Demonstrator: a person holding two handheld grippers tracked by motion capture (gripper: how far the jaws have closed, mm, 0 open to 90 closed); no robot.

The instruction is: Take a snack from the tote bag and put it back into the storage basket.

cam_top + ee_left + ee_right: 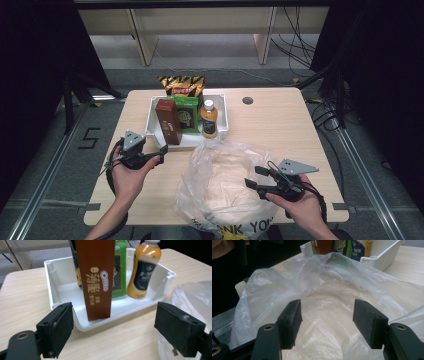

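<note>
Left gripper (113,331), jaws wide and empty, faces the brown box (96,277) standing upright at the centre of the left gripper view, in the near corner of the white bin (165,277); in the high view the box sits just left of centre. Its long axis runs vertical, narrow printed face toward the jaws, and it looks light, stiff and smooth, best pinched across its narrow sides at mid-height. At lower right of the high view, the right gripper (254,177) hangs open and empty over the limp, clear bag (220,185).
</note>
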